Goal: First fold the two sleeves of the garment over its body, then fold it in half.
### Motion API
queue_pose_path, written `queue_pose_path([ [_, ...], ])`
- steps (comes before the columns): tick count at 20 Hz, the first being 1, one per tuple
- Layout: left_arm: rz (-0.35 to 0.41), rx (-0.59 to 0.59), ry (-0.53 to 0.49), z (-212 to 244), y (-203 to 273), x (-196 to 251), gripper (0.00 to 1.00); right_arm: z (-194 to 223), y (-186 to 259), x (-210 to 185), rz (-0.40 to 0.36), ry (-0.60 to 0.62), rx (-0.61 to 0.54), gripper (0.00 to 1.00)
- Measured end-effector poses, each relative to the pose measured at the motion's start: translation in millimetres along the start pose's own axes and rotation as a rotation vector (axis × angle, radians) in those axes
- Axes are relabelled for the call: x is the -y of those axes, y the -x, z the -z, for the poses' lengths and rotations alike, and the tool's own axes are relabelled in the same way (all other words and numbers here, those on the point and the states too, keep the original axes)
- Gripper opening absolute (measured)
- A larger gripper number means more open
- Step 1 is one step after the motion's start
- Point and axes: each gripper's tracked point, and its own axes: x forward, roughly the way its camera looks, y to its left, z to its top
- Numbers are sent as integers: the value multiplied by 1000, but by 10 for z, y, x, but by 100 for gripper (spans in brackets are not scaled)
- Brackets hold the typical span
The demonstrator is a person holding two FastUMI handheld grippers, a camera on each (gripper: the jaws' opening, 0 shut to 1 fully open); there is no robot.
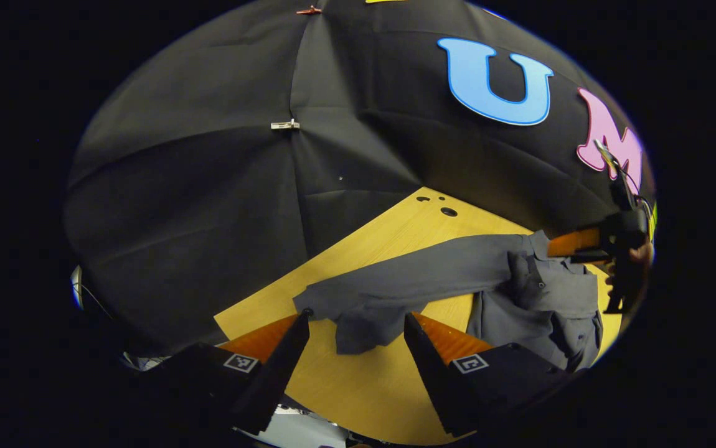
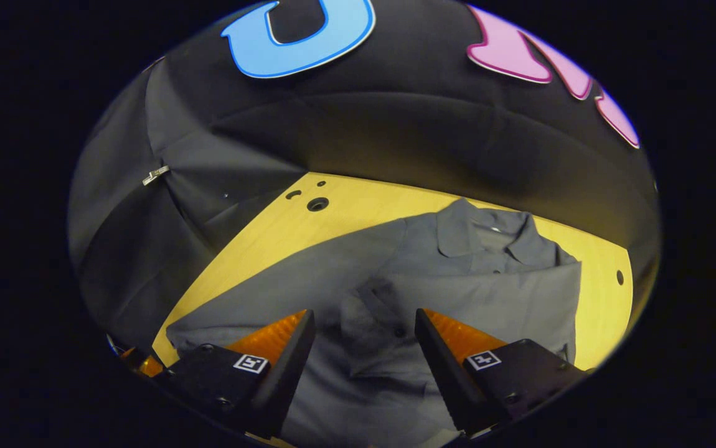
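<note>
Left gripper view looks along the left hand-held gripper (image 1: 356, 323), whose two fingers stand spread apart with nothing between them, just above the yellow wooden surface (image 1: 364, 386). Ahead of those fingers lies the grey shirt (image 1: 538, 292), its body bunched toward the far right of the surface. One long sleeve (image 1: 395, 280) stretches from the shirt's shoulder out across the surface, and its cuff end (image 1: 358, 326) sits just beyond the gap between the fingers, apart from both. Beyond the shirt's collar, at the right edge of that view, the other hand-held gripper and the hand (image 1: 635, 261) that holds it hang over the shirt.

Right gripper view has the right hand-held gripper (image 2: 365, 330) poised over the shirt's front, its fingers likewise parted and pressing on nothing. The shirt's collar (image 2: 489, 233) lies at the far side, near the booth's black wall, with the button placket running from it toward the fingers. Next to the shirt's right shoulder a strip of bare surface shows, with a small hole (image 2: 619, 277) in it. To the left of the collar, near the surface's corner, sit a larger round hole (image 2: 317, 204) and two smaller marks.
</note>
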Motion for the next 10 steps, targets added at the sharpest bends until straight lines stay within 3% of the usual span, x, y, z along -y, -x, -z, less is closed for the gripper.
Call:
queue_pose_path([
  [10, 50, -67, -78, 56, -910, -6, 96, 827, 986, 708, 118, -78, -46, 99],
])
